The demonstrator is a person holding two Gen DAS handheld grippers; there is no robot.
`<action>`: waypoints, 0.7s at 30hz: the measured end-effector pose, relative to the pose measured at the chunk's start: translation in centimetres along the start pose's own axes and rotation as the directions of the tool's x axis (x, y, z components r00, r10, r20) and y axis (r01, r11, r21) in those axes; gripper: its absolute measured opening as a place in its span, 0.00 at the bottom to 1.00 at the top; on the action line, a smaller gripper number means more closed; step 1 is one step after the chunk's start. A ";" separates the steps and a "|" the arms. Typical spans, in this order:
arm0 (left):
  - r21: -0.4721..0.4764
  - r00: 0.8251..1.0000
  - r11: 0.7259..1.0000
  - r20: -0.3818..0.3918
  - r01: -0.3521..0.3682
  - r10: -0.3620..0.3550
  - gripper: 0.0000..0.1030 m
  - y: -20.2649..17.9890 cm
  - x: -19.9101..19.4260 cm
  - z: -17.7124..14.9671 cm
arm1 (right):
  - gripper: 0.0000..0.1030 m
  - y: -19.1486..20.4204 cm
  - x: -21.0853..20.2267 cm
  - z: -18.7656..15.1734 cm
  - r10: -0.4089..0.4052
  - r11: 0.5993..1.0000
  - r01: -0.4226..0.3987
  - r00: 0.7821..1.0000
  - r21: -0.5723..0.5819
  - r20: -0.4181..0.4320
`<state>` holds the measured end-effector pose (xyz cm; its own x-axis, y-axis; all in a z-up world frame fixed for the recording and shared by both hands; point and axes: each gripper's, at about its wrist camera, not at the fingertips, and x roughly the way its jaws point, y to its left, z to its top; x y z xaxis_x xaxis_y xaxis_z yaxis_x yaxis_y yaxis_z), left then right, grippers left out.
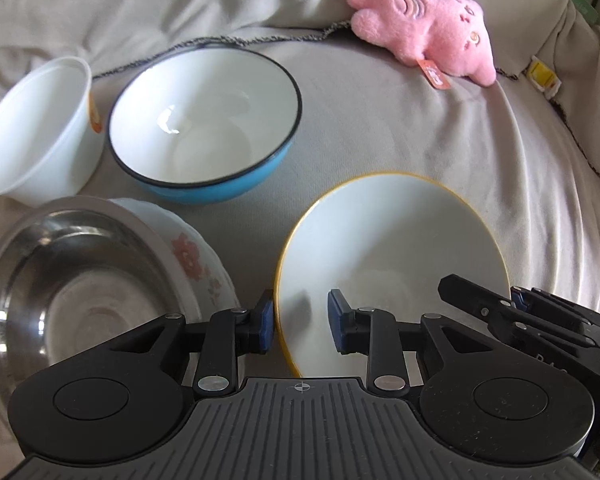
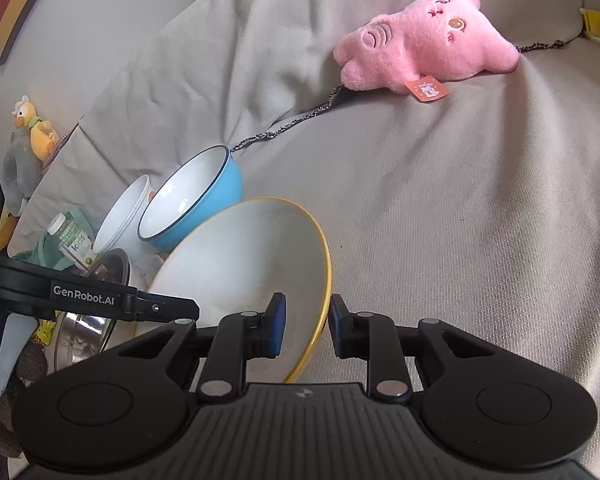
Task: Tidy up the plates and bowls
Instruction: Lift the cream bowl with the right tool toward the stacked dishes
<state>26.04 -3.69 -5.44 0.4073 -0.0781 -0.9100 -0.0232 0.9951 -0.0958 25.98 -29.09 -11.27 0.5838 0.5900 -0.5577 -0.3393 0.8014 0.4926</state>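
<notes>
Landmark: yellow bowl (image 1: 392,248), white glaze with a yellow rim, lying near the middle of the sheet (image 1: 380,120), tilted.

Left gripper (image 1: 302,320): jaws partly open and straddling the yellow bowl's left rim. One pad is just outside the rim, the other inside and apart from the wall. I see no squeeze.

Right gripper (image 2: 306,326): jaws nearly closed across the yellow bowl's right rim, one pad inside, one outside. I judge it to be clamped on the rim and carrying the tilt.

Handling, my judgement: glazed ceramic, so stiff, slick, fairly heavy and liable to chip. A hold on the thin rim can pivot, so I want pads square across the rim on opposite sides, as they now stand.

Left of the yellow bowl: a white tub (image 1: 36,128) far back. A steel bowl (image 1: 72,292) sits in a floral plate (image 1: 192,264) near me. Both are likely light, and the steel is slippery.

Behind-left of the yellow bowl: a blue bowl (image 1: 204,120), enamel by the look of it, leaning.

Behind-right of the yellow bowl, well apart: a pink plush (image 1: 424,28).

Surface: a soft, creased grey sheet over cushions. Nothing sits level on it, so stacks may lean. In the right wrist view, far left of the yellow bowl, I see a bottle (image 2: 74,246) and a toy duck (image 2: 36,128).
</notes>
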 end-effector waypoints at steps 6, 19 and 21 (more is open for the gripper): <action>-0.053 0.993 0.997 0.095 -0.063 0.067 0.30 -1.0 -1.6 -1.1 | 0.24 0.2 -0.1 0.0 0.003 1.000 -0.002 1.000 -0.018 0.010; -0.046 0.980 0.994 0.177 0.096 -0.086 0.28 1.9 -3.0 -2.2 | 0.24 -0.8 -1.7 -0.7 0.008 1.000 -0.006 0.997 -0.023 0.076; -0.055 0.963 0.983 0.219 0.175 -0.159 0.26 2.8 -3.3 -1.9 | 0.24 0.2 -2.7 -0.8 -0.028 0.999 0.033 0.993 -0.040 0.118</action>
<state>22.89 -0.79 -3.49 0.5954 -0.2206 -0.7726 -0.0014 0.9613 -0.2756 23.76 -30.46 -10.25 0.6761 0.5515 -0.4886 -0.3492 0.8238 0.4465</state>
